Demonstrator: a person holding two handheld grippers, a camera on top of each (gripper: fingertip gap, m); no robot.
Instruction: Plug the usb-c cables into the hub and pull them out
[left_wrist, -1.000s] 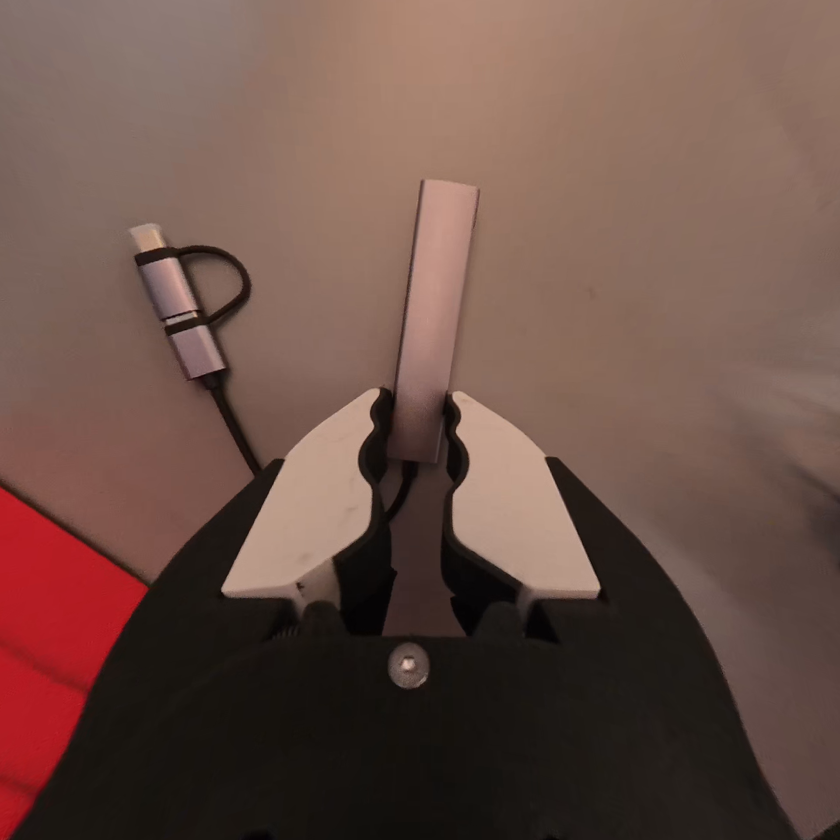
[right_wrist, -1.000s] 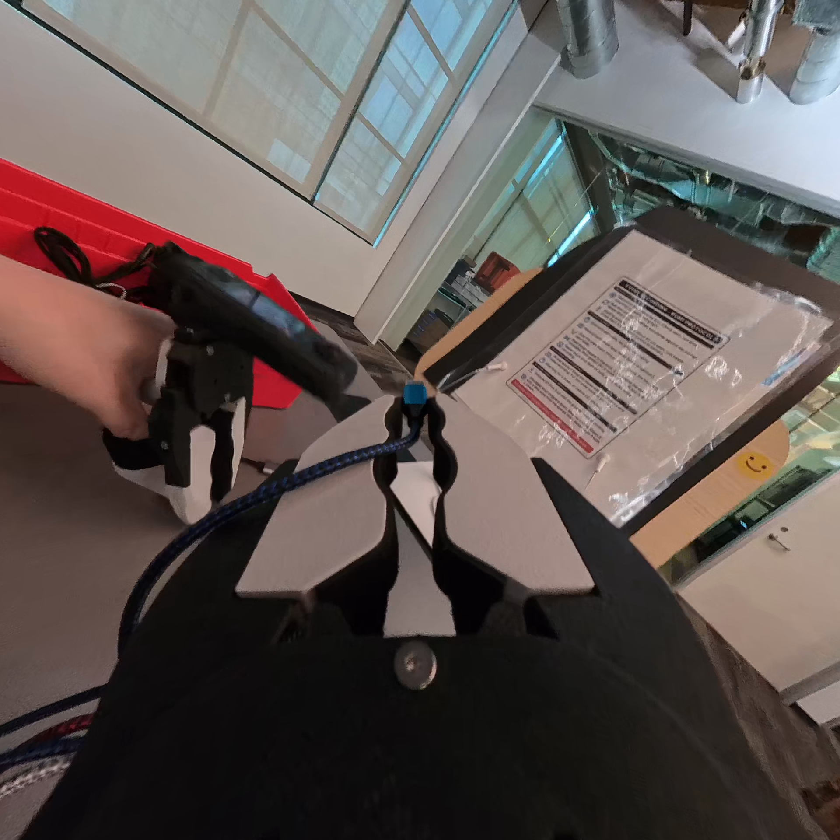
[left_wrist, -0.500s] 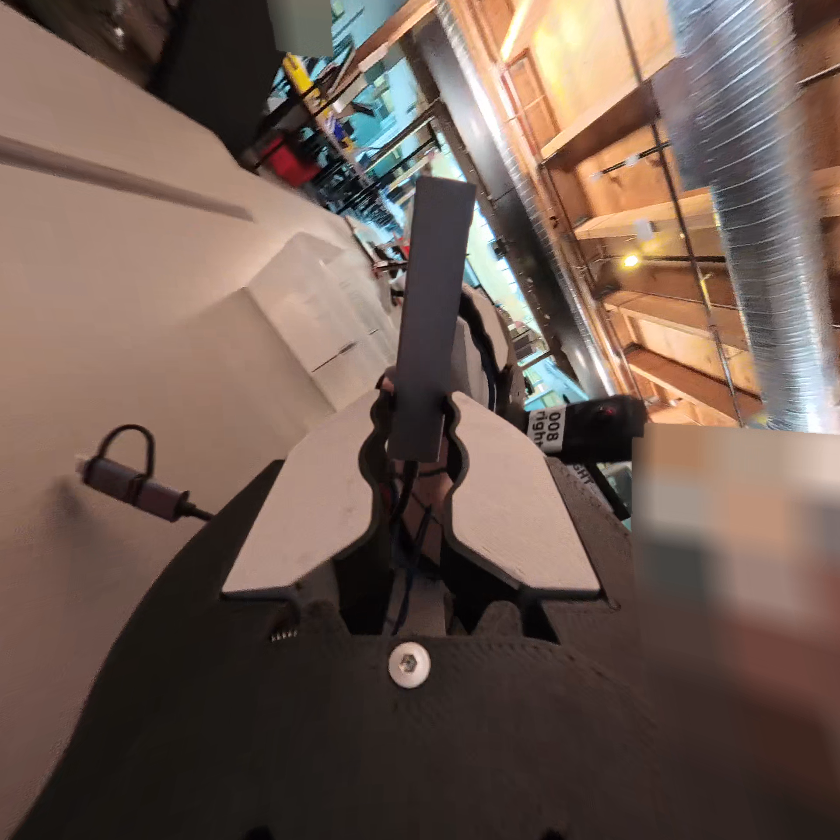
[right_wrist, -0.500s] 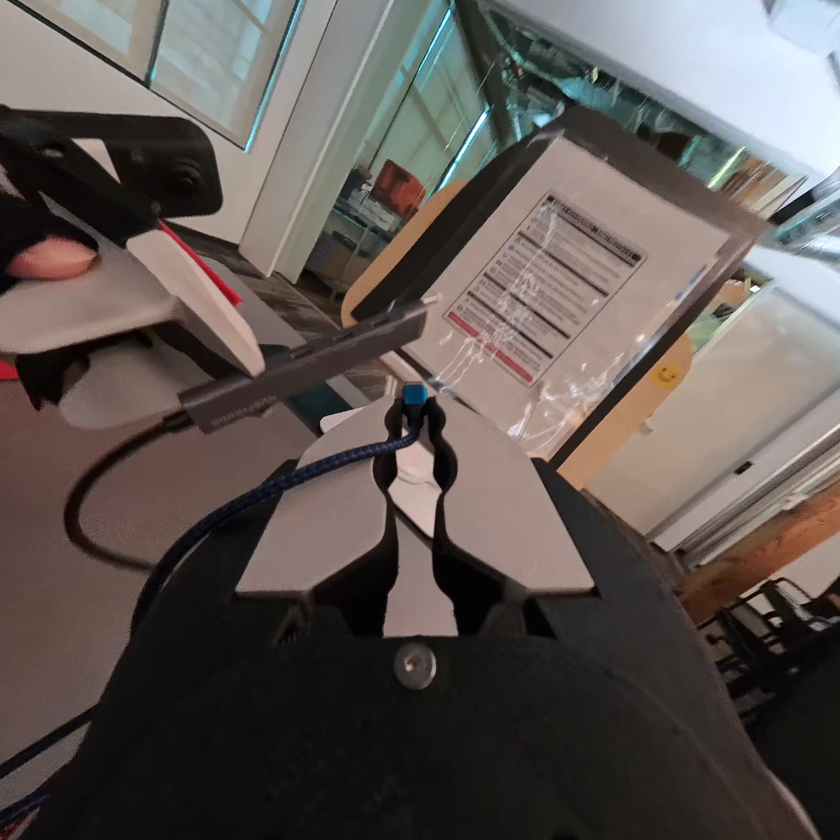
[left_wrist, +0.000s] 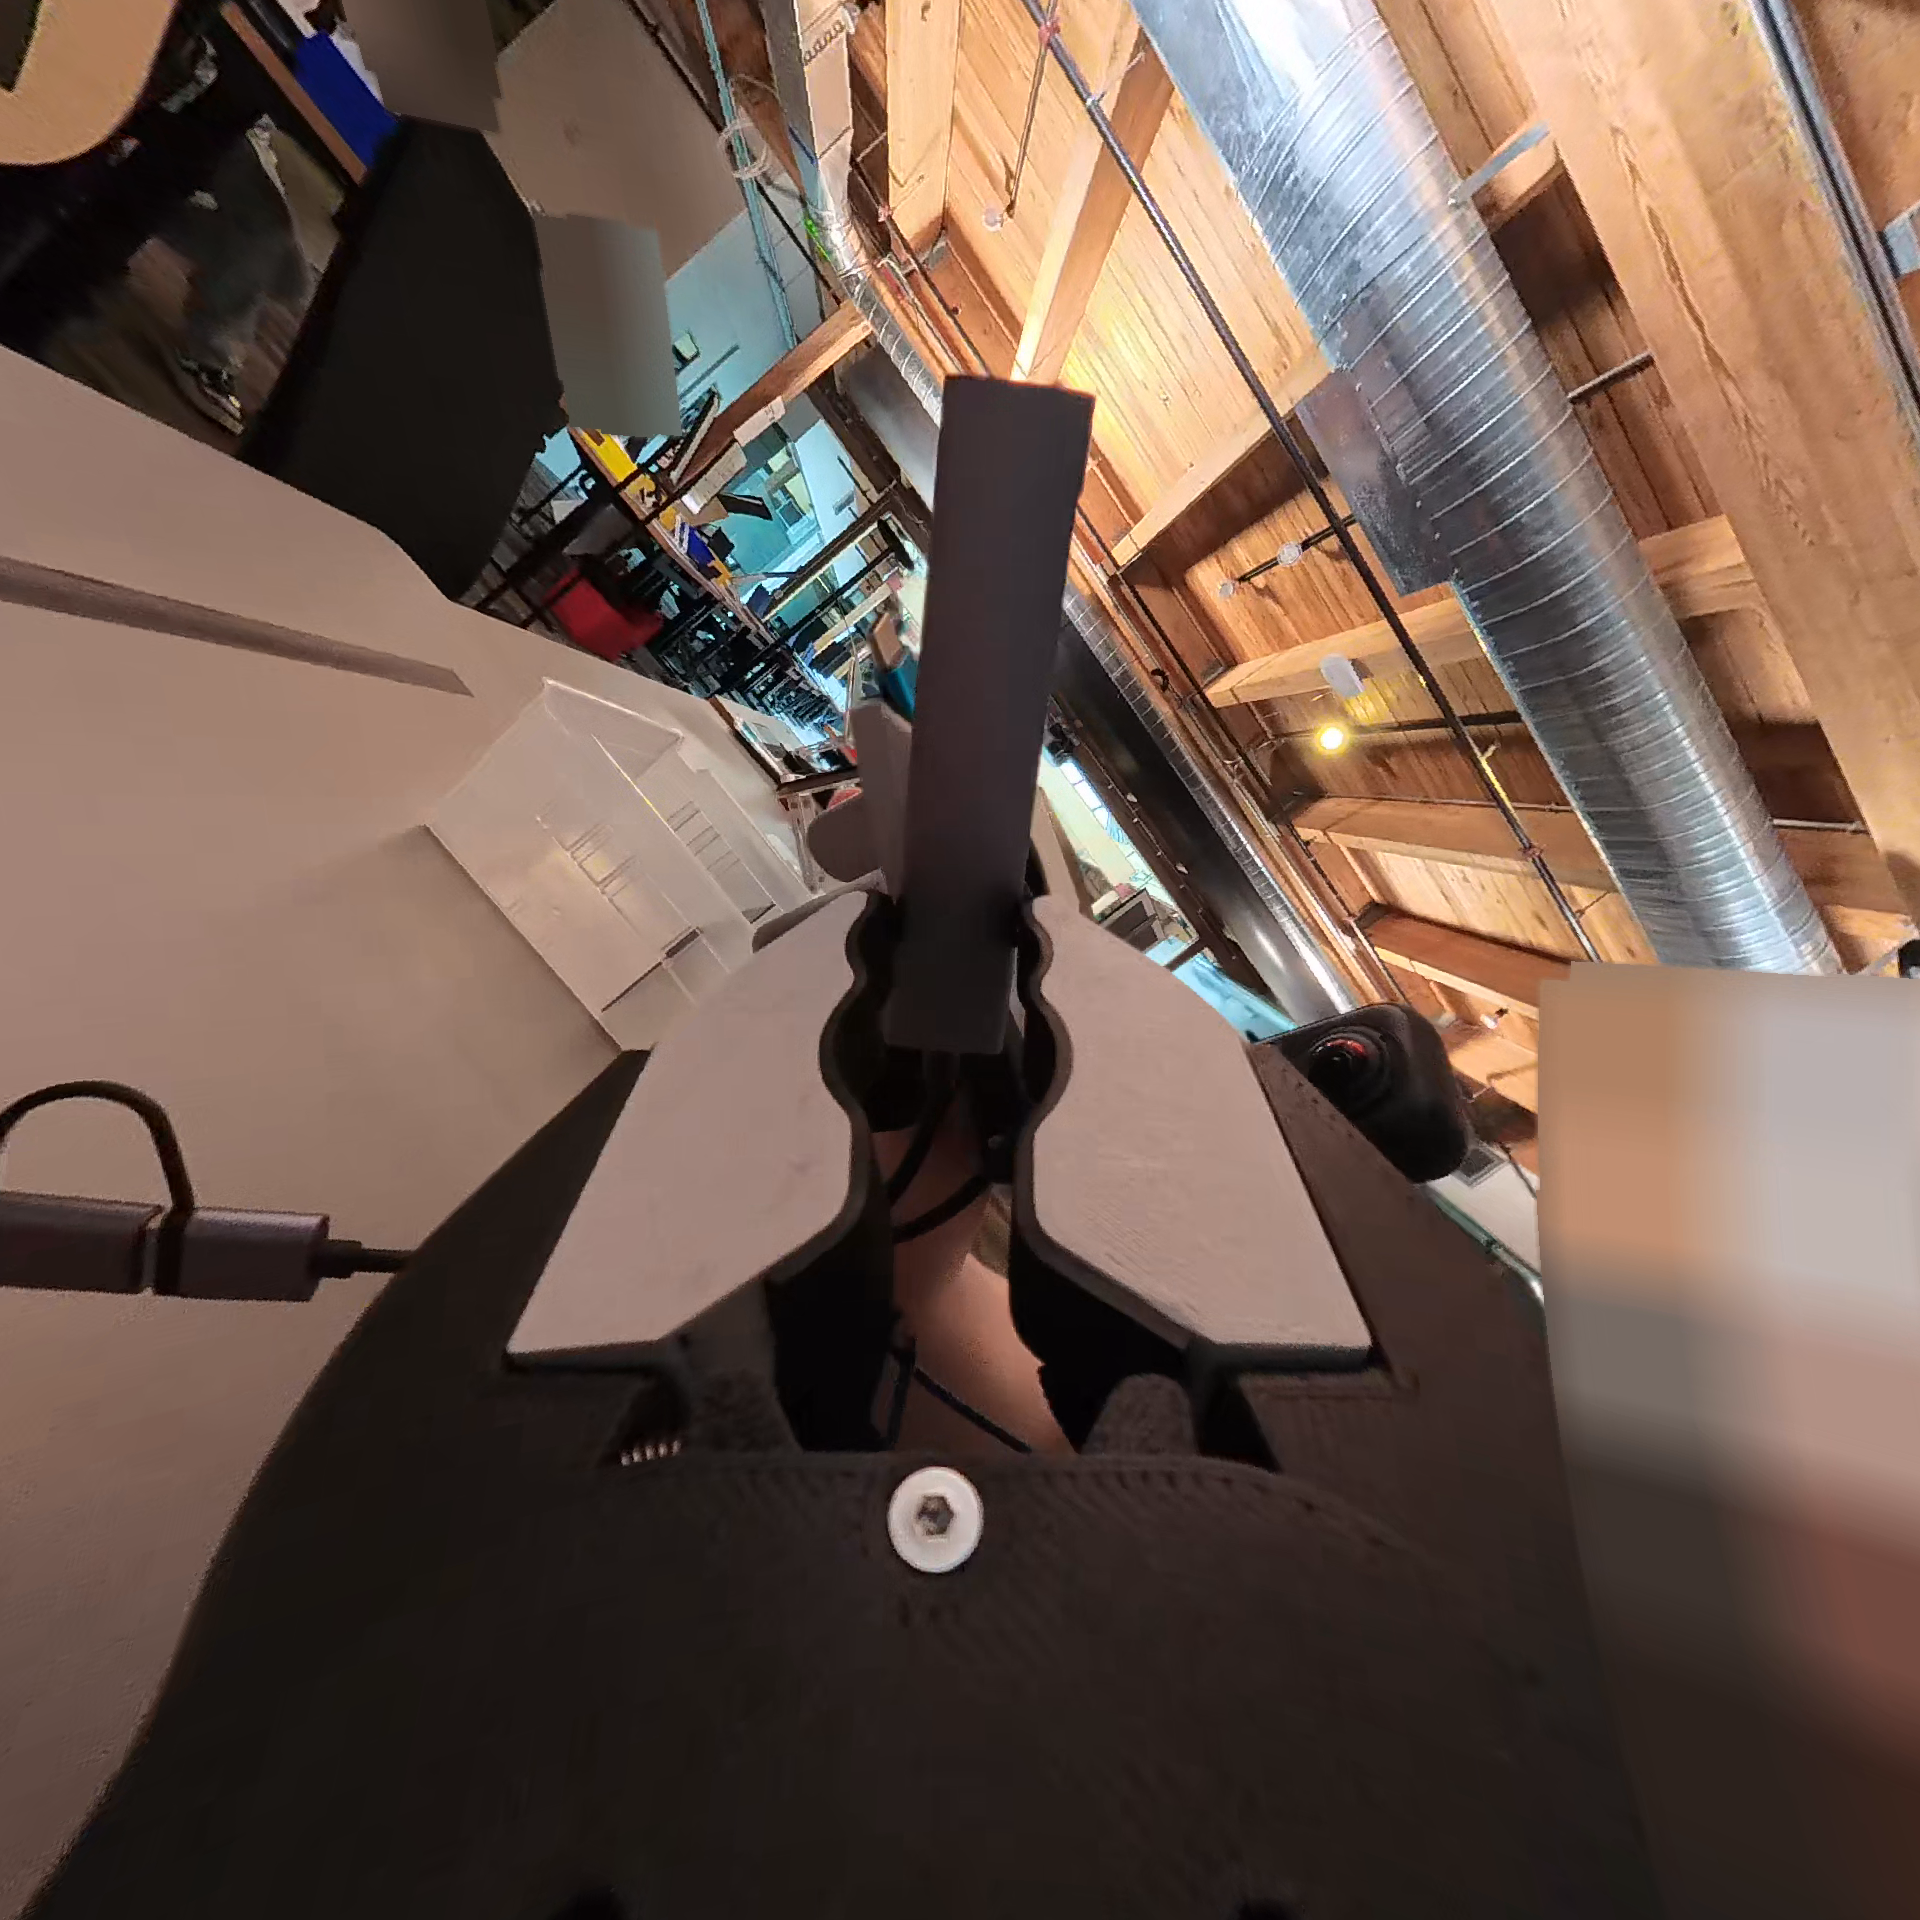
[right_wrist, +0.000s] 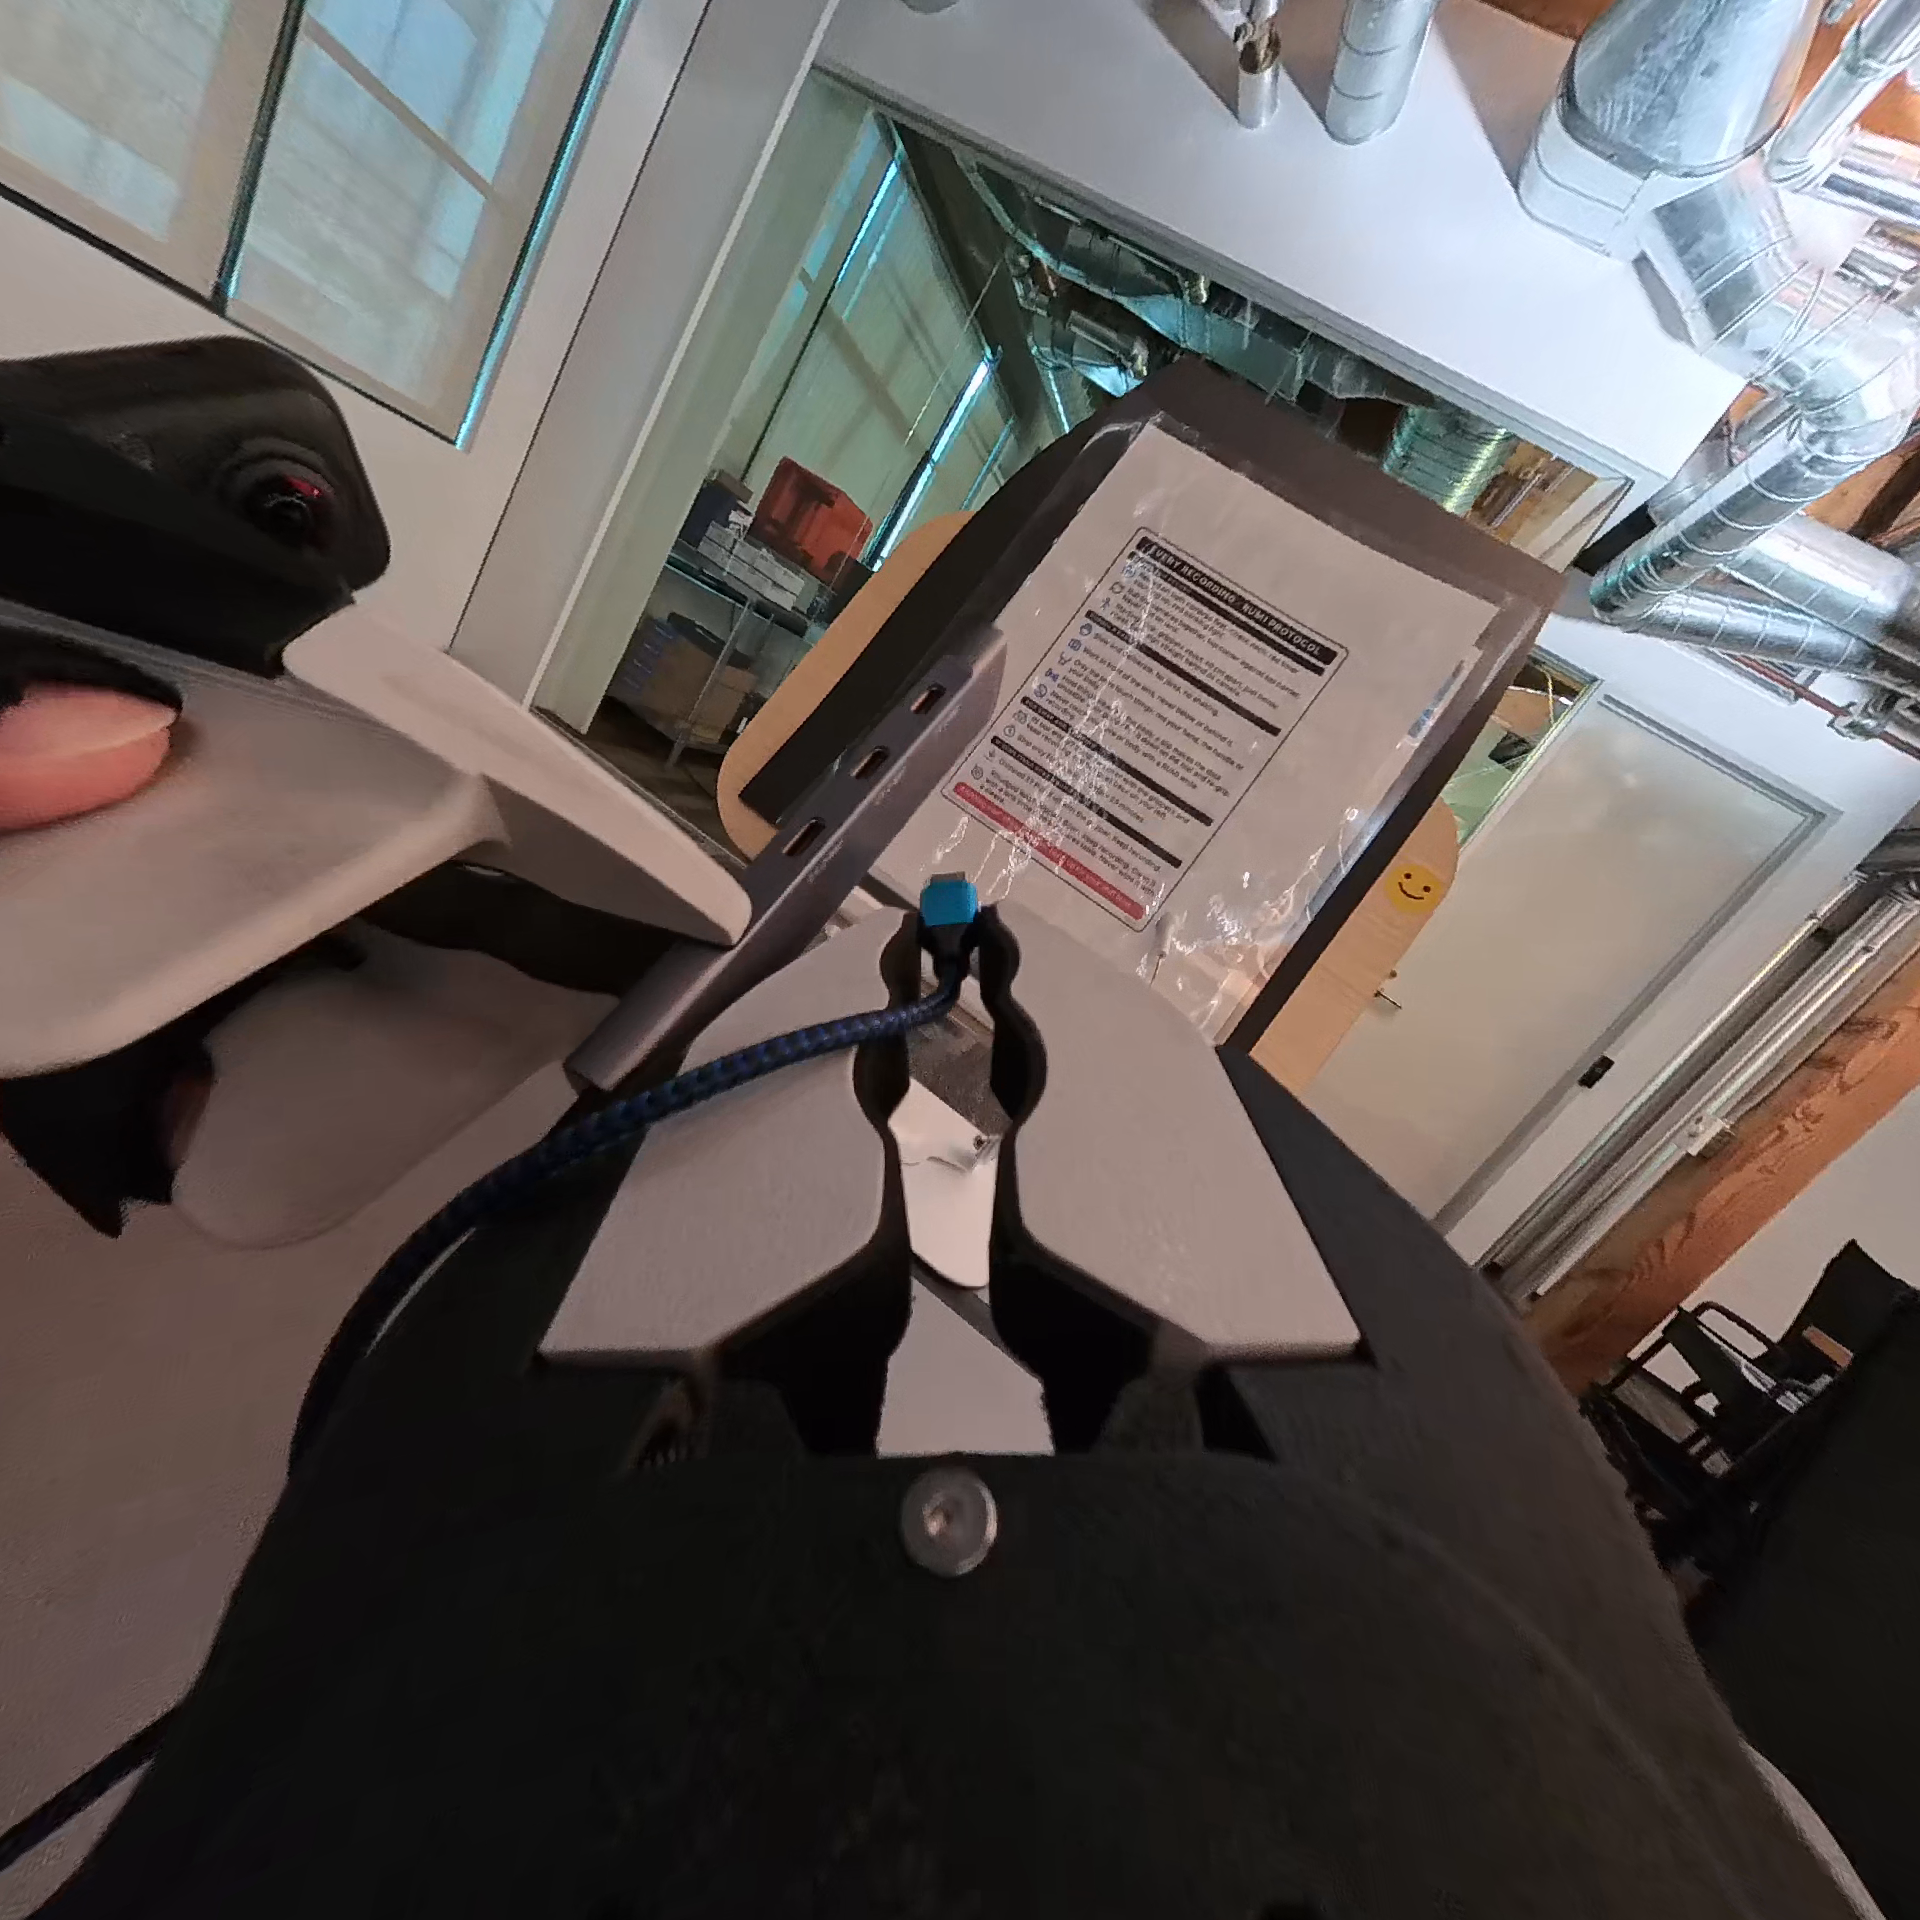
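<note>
My left gripper is shut on the near end of a slim grey hub and holds it lifted off the table, pointing up. In the right wrist view the hub juts from the left gripper with several ports along its side. My right gripper is shut on a blue braided usb-c cable; its blue plug sticks out just below and right of the hub's nearest port, not touching it. The hub's own grey plug with adapter hangs at the left.
A grey table top lies to the left with clear plastic boxes on it. A dark board with a plastic-covered sheet stands behind the hub. A person's thumb rests on the left gripper. The right gripper's camera shows close by.
My left gripper lifted the hub from the table and swung it up towards the right gripper. The blue plug now sits close under the hub's ports.
</note>
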